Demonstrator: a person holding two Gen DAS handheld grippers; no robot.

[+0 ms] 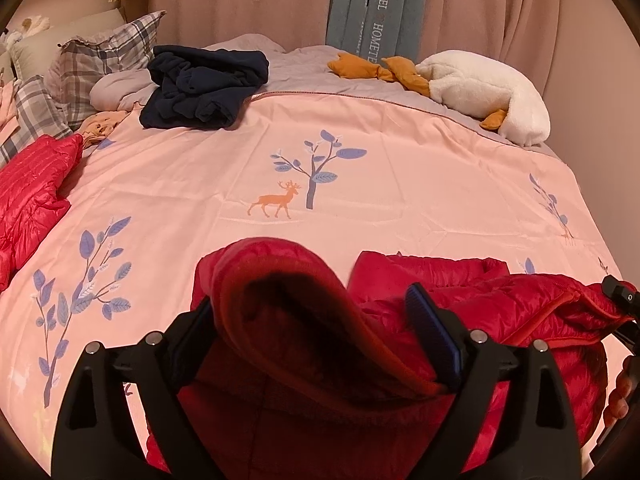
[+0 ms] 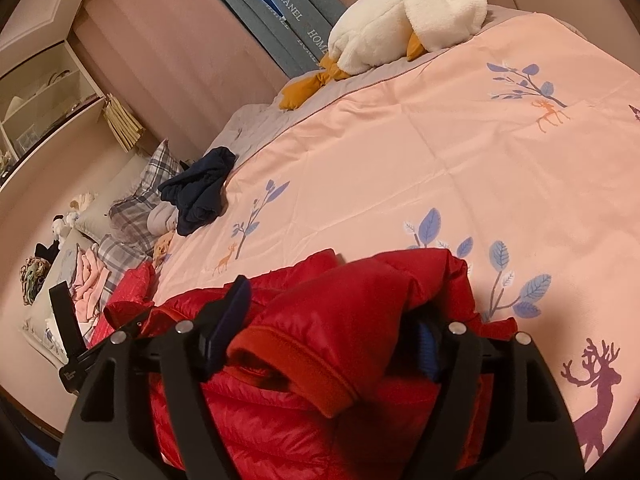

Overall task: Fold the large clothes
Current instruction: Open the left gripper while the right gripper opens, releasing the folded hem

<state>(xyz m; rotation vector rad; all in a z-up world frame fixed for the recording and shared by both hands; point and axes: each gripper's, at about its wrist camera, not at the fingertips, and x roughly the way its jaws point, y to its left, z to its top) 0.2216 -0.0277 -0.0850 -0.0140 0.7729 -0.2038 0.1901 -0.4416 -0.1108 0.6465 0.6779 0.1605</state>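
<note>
Now the left gripper [image 1: 316,328] fingers are standing wide around a puffy fold of the red down jacket [image 1: 500,304], and the right gripper [image 2: 332,332] fingers are spreading likewise, pads not pressing; the jacket is lying bunched on the pink bedspread [image 1: 380,160].

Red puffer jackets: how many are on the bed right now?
2. One red puffer jacket lies at the near edge, bunched between both grippers; the other sits at the left edge, near the plaid pillows. Others may be hidden.
</note>
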